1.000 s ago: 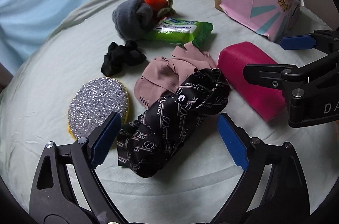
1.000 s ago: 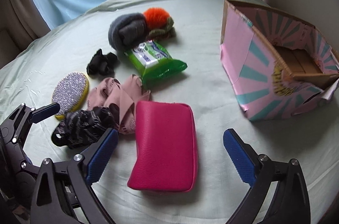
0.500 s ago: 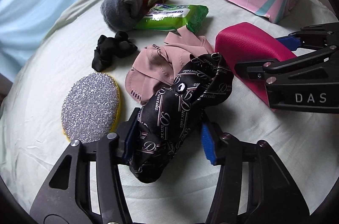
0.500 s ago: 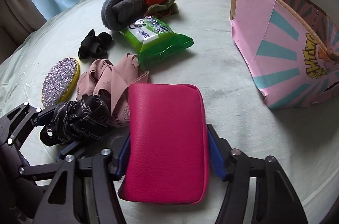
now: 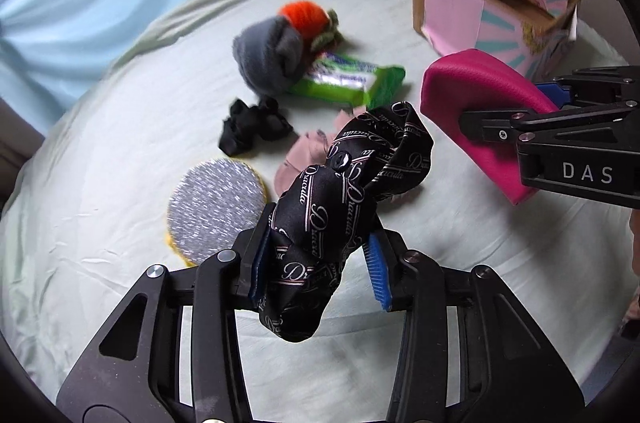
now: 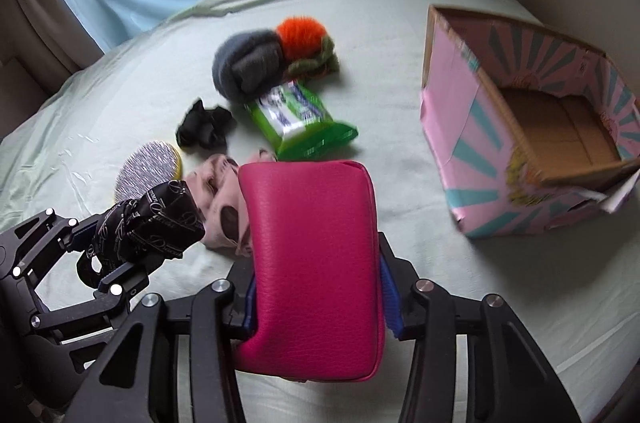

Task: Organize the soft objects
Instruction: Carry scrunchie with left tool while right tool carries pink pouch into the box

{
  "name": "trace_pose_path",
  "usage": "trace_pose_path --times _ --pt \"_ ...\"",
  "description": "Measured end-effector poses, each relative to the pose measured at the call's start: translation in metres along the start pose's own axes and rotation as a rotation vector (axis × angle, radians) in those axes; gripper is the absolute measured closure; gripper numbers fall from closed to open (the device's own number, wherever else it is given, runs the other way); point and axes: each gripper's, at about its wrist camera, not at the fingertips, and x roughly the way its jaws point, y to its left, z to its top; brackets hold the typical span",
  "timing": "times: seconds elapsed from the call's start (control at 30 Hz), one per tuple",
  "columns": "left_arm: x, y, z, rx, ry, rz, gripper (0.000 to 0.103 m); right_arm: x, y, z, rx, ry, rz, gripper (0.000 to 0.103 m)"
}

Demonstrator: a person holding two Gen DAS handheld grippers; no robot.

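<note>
My left gripper (image 5: 318, 269) is shut on a black printed scarf (image 5: 348, 191) and holds it lifted above the bed; the scarf also shows in the right wrist view (image 6: 148, 223). My right gripper (image 6: 320, 299) is shut on a magenta pouch (image 6: 312, 255) and holds it raised off the sheet; the pouch also shows in the left wrist view (image 5: 480, 95). An open pink and teal cardboard box (image 6: 532, 135) stands at the right, with bare brown cardboard showing inside.
On the pale green bed sheet (image 6: 400, 63) lie a pink cloth (image 6: 218, 191), a silver glitter sponge (image 6: 144, 167), a black scrunchie (image 6: 204, 129), a green wipes pack (image 6: 300, 121), a grey plush (image 6: 248, 63) and an orange pompom (image 6: 302, 31). Blue curtain behind.
Both grippers closed from open onto their objects, then lifted them: the scarf and the magenta pouch have risen off the sheet. The pink cloth stays on the bed.
</note>
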Motion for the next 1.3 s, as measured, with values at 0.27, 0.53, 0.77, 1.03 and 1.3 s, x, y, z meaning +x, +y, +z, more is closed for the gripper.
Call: trace_pose_path --times 0.27,0.53,0.77,1.03,1.3 --pt "-0.075 -0.008 0.059 -0.076 -0.041 0.046 0.066 -0.081 -0.017 0.044 -0.015 -0.068 0.029 0.059" --pt "-0.115 -0.044 0.145 -0.192 -0.079 0.076 0.066 -0.147 -0.075 0.097 -0.039 -0.133 0.04 0.059" --pt "-0.101 -0.104 0.222 -0.28 -0.049 0.052 0.066 -0.162 -0.156 0.138 -0.046 -0.115 0.028 0.059" --pt "-0.034 -0.16 0.274 -0.393 0.107 -0.033 0.066 -0.137 -0.239 0.175 -0.02 0.0 -0.015 0.059" --pt "0.047 -0.183 0.29 -0.441 0.316 -0.086 0.066 -0.081 -0.293 0.188 0.074 0.178 -0.032 0.059"
